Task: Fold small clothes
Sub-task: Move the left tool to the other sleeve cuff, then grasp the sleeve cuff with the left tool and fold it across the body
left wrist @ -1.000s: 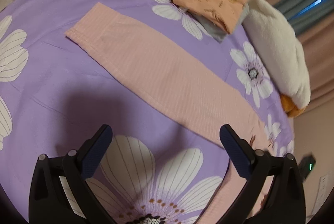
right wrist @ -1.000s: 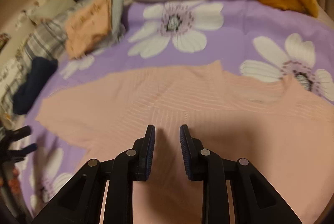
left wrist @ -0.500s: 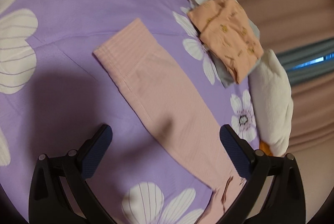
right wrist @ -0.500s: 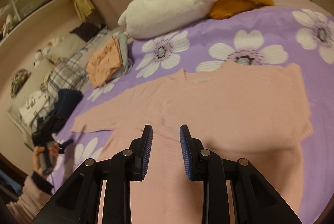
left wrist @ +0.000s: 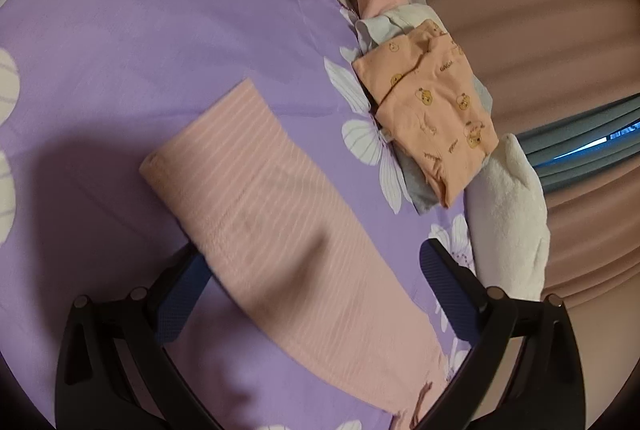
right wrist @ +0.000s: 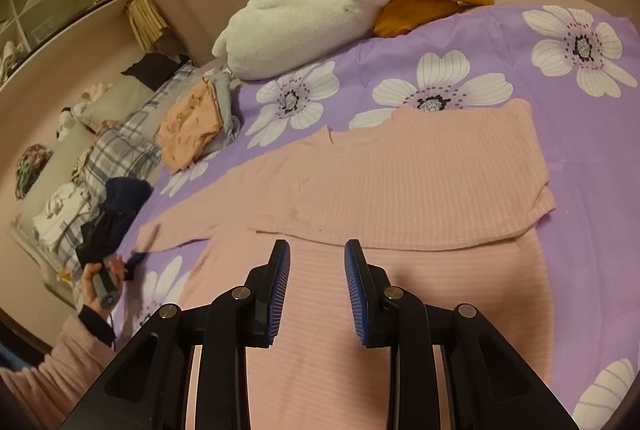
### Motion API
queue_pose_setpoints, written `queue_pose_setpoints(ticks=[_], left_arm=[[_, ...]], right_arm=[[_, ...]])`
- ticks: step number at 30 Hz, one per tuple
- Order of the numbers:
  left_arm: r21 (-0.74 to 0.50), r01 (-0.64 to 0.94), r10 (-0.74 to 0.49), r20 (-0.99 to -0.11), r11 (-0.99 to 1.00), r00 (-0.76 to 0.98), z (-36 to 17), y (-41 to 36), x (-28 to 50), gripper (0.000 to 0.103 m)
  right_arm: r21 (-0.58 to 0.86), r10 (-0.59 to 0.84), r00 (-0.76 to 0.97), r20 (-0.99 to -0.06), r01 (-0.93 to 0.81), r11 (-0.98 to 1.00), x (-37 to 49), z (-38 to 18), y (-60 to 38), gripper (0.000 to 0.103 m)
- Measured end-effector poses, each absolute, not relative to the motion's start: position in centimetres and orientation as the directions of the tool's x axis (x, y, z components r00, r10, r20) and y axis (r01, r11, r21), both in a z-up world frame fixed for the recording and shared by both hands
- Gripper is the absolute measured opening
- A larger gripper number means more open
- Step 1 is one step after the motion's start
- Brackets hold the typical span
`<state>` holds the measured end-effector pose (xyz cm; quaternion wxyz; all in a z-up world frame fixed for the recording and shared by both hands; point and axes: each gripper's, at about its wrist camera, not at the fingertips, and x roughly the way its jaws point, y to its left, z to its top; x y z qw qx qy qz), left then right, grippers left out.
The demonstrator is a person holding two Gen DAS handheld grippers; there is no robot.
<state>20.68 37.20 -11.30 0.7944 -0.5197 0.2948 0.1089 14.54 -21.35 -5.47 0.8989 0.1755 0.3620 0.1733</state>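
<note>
The pink top [right wrist: 400,189] lies flat on the bed [right wrist: 592,133], 1 sleeve [left wrist: 256,197] outstretched. The left gripper [left wrist: 312,270], fingers wide but closing, straddles it and may pinch bedsheet too. The right gripper [right wrist: 316,270], fingers narrow, holds nothing.

One pink striped top [right wrist: 420,185], one folded orange garment [left wrist: 432,109], one plush goose [right wrist: 320,5], two grippers [right wrist: 316,258].

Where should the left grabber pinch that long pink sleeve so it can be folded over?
Best near the sleeve cuff, its free end lying flat on the purple bedspread. Come from the sleeve's long edge, one finger sliding under it, as the left gripper already straddles it with jaws closing. The other end joins the pink top, so only the cuff can swing over, probably.
</note>
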Motion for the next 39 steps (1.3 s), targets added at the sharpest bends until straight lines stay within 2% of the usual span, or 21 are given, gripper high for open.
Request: queue_pose_setpoints(ticks=[1,2,3,4,5,6,9,15,21,31,39], left_arm=[[-0.748,-0.489,-0.115,-0.591,0.448,0.798,-11.2,37.2,20.8,0.092],[-0.726,-0.505,-0.095,-0.609,0.466,0.788,-11.2,37.2,21.0,0.080],[-0.706,-0.522,-0.081,-0.628,0.479,0.774,-11.2,37.2,21.2,0.063],[-0.687,-0.539,-0.070,-0.646,0.488,0.760,-11.3,37.3,21.4,0.053],[-0.671,-0.555,-0.063,-0.663,0.491,0.746,-11.6,37.4,21.5,0.033],[-0.666,-0.565,-0.064,-0.672,0.488,0.738,-11.8,37.6,21.6,0.019],[-0.646,-0.590,-0.051,-0.694,0.485,0.718,-12.2,38.0,21.5,0.006],[-0.595,-0.581,-0.024,-0.710,0.555,0.704,-10.4,37.3,21.7,0.005],[-0.565,-0.498,-0.015,-0.671,0.657,0.741,-6.2,34.3,21.7,0.003],[-0.444,-0.275,-0.070,-0.619,0.852,0.782,1.2,23.6,23.3,0.003],[-0.386,-0.139,-0.150,-0.629,0.912,0.763,3.0,14.8,24.4,0.003]], right_arm=[[0.438,0.439,0.675,-0.593,-0.187,0.879,14.5,-5.6,-21.2,0.028],[0.435,0.436,0.673,-0.598,-0.185,0.881,14.5,-5.7,-21.0,0.028],[0.431,0.433,0.670,-0.603,-0.184,0.883,14.5,-5.8,-20.9,0.028],[0.425,0.431,0.666,-0.608,-0.184,0.886,14.6,-5.9,-20.7,0.028],[0.421,0.428,0.665,-0.612,-0.184,0.888,14.5,-6.0,-20.6,0.028],[0.416,0.425,0.664,-0.616,-0.184,0.891,14.5,-6.1,-20.5,0.028],[0.413,0.424,0.656,-0.625,-0.183,0.892,14.5,-6.4,-20.2,0.028],[0.426,0.420,0.643,-0.641,-0.157,0.891,14.4,-7.1,-20.6,0.028],[0.439,0.415,0.644,-0.643,-0.134,0.889,14.0,-7.5,-21.1,0.028],[0.466,0.422,0.658,-0.624,-0.121,0.877,12.5,-7.1,-22.7,0.028],[0.486,0.414,0.676,-0.610,-0.094,0.869,11.0,-6.9,-25.2,0.028]])
